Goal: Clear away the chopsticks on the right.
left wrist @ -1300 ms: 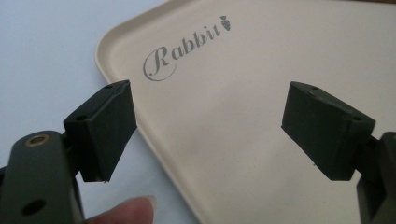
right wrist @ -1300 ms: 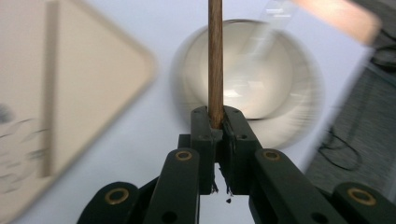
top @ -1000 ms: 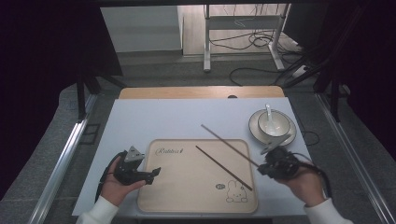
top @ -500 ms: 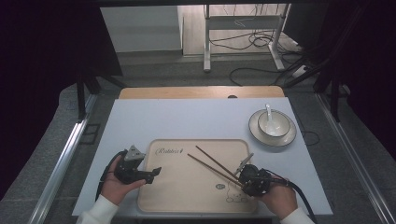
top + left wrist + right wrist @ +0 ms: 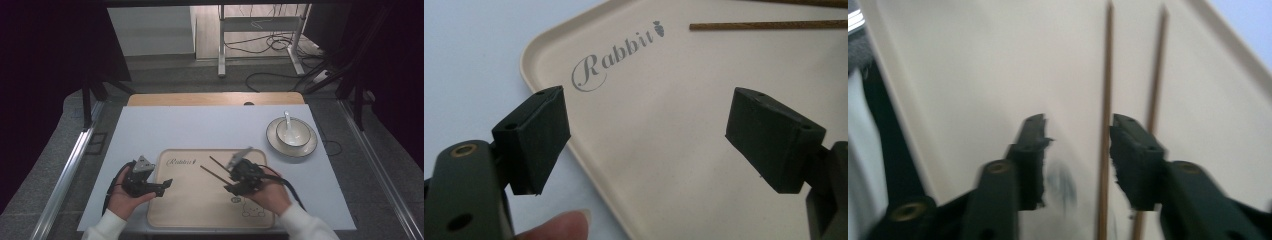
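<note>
Two brown chopsticks (image 5: 212,169) lie side by side on the beige tray (image 5: 200,215), which carries a "Rabbit" print. My right gripper (image 5: 229,179) rests over their near part at the tray's middle. In the right gripper view my right gripper (image 5: 1078,130) is open, with one chopstick (image 5: 1107,75) lying between the jaws, close to the right one. The other chopstick (image 5: 1158,60) runs just outside that jaw. My left gripper (image 5: 165,186) is at the tray's left edge. In the left gripper view my left gripper (image 5: 649,107) is wide open above the tray (image 5: 664,150) and holds nothing.
A white bowl (image 5: 292,132) with a spoon in it stands on a plate at the right of the pale blue table top (image 5: 200,130). A wooden board (image 5: 215,98) lies along the table's far edge. Cables trail on the floor beyond.
My right gripper has moved left from the tray's right edge to its middle, and the chopsticks moved left with it onto the tray. The left gripper has stayed put.
</note>
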`<state>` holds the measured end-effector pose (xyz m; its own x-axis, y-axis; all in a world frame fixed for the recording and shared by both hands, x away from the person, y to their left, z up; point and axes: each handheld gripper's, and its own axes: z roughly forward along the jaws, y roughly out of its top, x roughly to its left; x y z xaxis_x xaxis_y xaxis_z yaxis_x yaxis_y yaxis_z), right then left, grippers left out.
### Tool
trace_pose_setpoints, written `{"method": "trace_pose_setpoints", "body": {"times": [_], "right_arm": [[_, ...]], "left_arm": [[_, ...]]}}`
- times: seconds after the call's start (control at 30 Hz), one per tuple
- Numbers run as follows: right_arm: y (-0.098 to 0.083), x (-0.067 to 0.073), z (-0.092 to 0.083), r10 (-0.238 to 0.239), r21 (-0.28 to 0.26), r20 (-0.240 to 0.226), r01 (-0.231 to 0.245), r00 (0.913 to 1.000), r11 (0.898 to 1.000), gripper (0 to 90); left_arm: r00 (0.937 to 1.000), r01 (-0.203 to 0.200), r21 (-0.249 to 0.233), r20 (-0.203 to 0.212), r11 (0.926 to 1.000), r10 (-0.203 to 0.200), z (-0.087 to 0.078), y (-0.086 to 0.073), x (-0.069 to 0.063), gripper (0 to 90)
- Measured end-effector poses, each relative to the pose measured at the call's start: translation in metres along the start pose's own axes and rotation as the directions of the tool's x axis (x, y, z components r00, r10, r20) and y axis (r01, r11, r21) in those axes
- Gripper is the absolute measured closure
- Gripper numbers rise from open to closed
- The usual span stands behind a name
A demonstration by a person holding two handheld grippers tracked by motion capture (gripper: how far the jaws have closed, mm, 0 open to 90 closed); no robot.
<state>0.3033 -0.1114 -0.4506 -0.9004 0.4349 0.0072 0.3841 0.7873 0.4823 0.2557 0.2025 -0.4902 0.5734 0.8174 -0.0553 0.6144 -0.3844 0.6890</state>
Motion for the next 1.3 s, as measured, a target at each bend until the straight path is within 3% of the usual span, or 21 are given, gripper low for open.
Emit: {"method": "trace_pose_setpoints", "body": {"times": [0.03,0.13,0.2,0.27,0.33,0.37,0.4,0.43,0.5,0.67,0.73,0.8,0.9,1.0,1.03,1.13,1.23,1.3], "right_arm": [[0.015,-0.003,0.015,-0.013,0.004,-0.018,0.013,0.9997,1.0,76.5],[0.043,-0.012,0.049,-0.008,0.023,-0.083,0.01,0.9965,1.0,88.3],[0.06,-0.019,0.073,0.012,0.045,-0.102,-0.008,0.9948,0.999,89.4],[0.069,-0.026,0.09,0.018,0.072,-0.089,-0.012,0.9958,0.997,89.6],[0.072,-0.032,0.101,0.055,0.075,-0.092,-0.048,0.9942,0.996,89.6],[0.073,-0.04,0.106,0.095,0.056,-0.075,-0.091,0.9927,0.994,89.6],[0.073,-0.04,0.106,0.095,0.056,-0.075,-0.091,0.9927,0.994,89.6],[0.071,-0.05,0.104,0.111,0.045,-0.013,-0.11,0.9938,0.993,89.6],[0.07,-0.054,0.102,0.122,0.044,-0.002,-0.122,0.9925,0.992,89.6],[0.056,-0.08,0.09,0.183,0.043,0.084,-0.187,0.9795,0.981,89.6],[0.041,-0.098,0.077,0.232,0.026,0.116,-0.237,0.9658,0.971,89.6],[0.038,-0.102,0.074,0.248,0.018,0.118,-0.251,0.9617,0.968,89.6],[0.019,-0.116,0.064,0.279,0.024,0.161,-0.286,0.9467,0.958,89.7],[0.014,-0.117,0.059,0.297,-0.015,0.14,-0.298,0.9445,0.954,89.6],[0.014,-0.115,0.058,0.308,-0.034,0.111,-0.306,0.9449,0.951,89.6],[0.025,-0.101,0.061,0.278,-0.052,0.033,-0.276,0.9599,0.96,89.6],[0.029,-0.099,0.069,0.264,-0.035,0.057,-0.262,0.9628,0.964,89.6],[0.028,-0.103,0.075,0.269,-0.009,0.098,-0.27,0.958,0.963,89.7]], "left_arm": [[1.0,0.002,-0.003,-0.001,1.0,-0.002,-0.001,-0.001,-0.001,17.9],[1.0,0.001,-0.005,-0.005,1.0,-0.001,-0.004,-0.002,-0.001,18.0],[1.0,0.007,-0.008,-0.007,0.9999,-0.007,-0.005,-0.004,-0.001,18.0],[0.9999,0.009,-0.01,-0.007,0.9999,-0.009,-0.006,-0.005,0.0,18.0],[0.9999,0.012,-0.012,-0.008,0.9999,-0.012,-0.007,-0.006,0.001,18.0],[0.9999,0.012,-0.013,-0.008,0.9998,-0.012,-0.007,-0.007,0.001,18.0],[0.9999,0.013,-0.014,-0.009,0.9998,-0.013,-0.008,-0.007,0.002,18.0],[0.9999,0.012,-0.015,-0.01,0.9998,-0.012,-0.009,-0.007,0.002,18.0],[0.9999,0.011,-0.015,-0.011,0.9998,-0.011,-0.009,-0.007,0.002,18.0],[0.9999,0.003,-0.013,-0.01,0.9999,-0.003,-0.009,-0.006,0.0,18.0],[0.9999,0.004,-0.013,-0.01,0.9999,-0.005,-0.007,-0.005,-0.001,18.0],[1.0,0.003,-0.011,-0.009,0.9999,-0.003,-0.007,-0.005,-0.001,18.0],[1.0,-0.001,-0.01,-0.008,0.9999,0.001,-0.005,-0.004,-0.001,18.0],[1.0,-0.003,-0.009,-0.007,1.0,0.003,-0.005,-0.004,-0.002,18.0],[1.0,-0.006,-0.006,-0.007,1.0,0.006,-0.005,-0.003,-0.001,18.0],[0.9999,-0.008,-0.001,-0.006,1.0,0.008,-0.003,-0.003,-0.002,18.0],[0.9999,-0.01,-0.003,-0.006,0.9999,0.01,-0.003,-0.002,-0.002,18.0],[0.9999,-0.012,-0.007,-0.003,0.9999,0.012,-0.004,-0.002,-0.002,18.0]]}}
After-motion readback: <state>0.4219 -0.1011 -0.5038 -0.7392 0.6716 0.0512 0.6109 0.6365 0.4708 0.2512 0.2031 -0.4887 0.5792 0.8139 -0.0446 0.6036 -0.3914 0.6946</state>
